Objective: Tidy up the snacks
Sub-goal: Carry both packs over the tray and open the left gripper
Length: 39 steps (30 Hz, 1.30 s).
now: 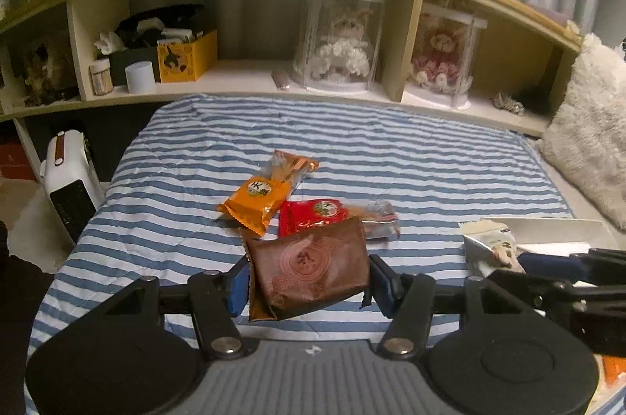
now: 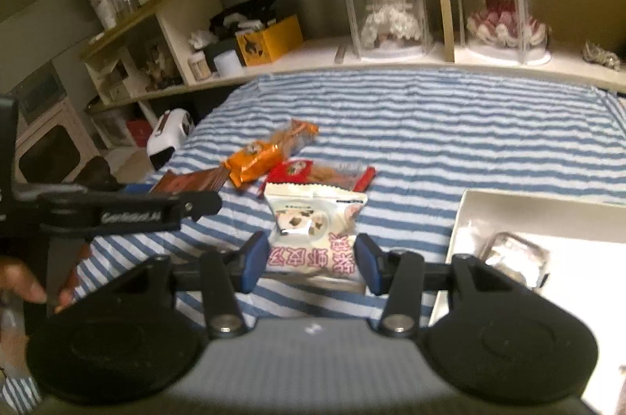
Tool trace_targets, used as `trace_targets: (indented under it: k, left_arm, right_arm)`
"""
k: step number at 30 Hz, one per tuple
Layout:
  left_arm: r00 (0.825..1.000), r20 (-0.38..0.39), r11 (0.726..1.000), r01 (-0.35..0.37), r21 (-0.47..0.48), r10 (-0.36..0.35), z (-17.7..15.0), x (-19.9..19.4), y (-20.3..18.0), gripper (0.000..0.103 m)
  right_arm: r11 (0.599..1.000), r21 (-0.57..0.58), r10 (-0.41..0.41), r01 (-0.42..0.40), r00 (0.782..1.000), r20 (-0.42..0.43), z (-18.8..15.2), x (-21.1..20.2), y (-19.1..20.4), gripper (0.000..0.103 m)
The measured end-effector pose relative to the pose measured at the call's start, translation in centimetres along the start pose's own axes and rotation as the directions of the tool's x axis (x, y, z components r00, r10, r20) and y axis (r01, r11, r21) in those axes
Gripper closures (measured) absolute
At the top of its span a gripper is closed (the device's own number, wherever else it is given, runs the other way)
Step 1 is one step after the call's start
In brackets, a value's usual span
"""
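Left wrist view: my left gripper point(image 1: 309, 284) is clenched on a brown pack point(image 1: 309, 276), one blue pad on each side edge, the pack tilted and lifted off the striped bed point(image 1: 430, 157). I read that side grip as a carry hold, since the flat face stays free to slide into a box. Beyond it, mid-bed, an orange pack point(image 1: 256, 202) lies across a clear-ended pack point(image 1: 293, 164), and a red pack point(image 1: 313, 215) sits just beside them. These three look like they are waiting to be picked. Near the bed's right edge I see the rim of a white box point(image 1: 555, 229), with the right gripper in front of it holding a white pack point(image 1: 493, 247).

Right wrist view: my right gripper point(image 2: 311, 260) is clamped on the white pack point(image 2: 313, 231), pads on both sides, print upside down to me. It hangs over the bed just left of the white box point(image 2: 508, 203). I judge a short move right should drop it in. The box already holds one silvery pack point(image 2: 512, 256), and I can't tell what else, as the glare washes out its floor. The left gripper shows side-on at the left, brown pack in its jaws.
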<state>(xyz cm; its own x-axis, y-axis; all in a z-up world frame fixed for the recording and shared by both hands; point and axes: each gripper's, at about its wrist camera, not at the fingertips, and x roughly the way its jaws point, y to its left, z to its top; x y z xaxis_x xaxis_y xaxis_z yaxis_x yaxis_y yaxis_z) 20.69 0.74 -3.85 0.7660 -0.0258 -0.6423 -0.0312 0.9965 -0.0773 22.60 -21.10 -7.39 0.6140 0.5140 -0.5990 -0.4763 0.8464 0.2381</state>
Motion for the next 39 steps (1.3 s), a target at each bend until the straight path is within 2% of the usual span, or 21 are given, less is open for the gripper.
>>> trace_targets:
  k: [19, 23, 32, 39]
  left_arm:
    - [0.996, 0.079, 0.999, 0.049, -0.02, -0.047, -1.7, -6.7, -3.0, 0.042]
    - [0.992, 0.103, 0.997, 0.073, -0.003, -0.072, -1.5, -7.7, -4.7, 0.042]
    - [0.98, 0.122, 0.987, 0.157, 0.034, -0.16, -1.3, -8.3, -10.0, 0.042]
    - [0.968, 0.068, 0.969, 0.237, 0.075, -0.242, -1.9, -6.4, -15.4, 0.042]
  right_arm:
    - [1.0, 0.008, -0.029, 0.029, 0.996, 0.09, -1.0, -6.2, -0.9, 0.048]
    - [0.998, -0.005, -0.061, 0.062, 0.992, 0.107, -1.2, -8.3, -1.7, 0.047]
    - [0.984, 0.053, -0.174, 0.168, 0.975, 0.136, -2.9, -13.3, -7.0, 0.047]
    - [0.966, 0.108, -0.245, 0.233, 0.962, 0.118, -5.0, -15.6, -11.4, 0.047]
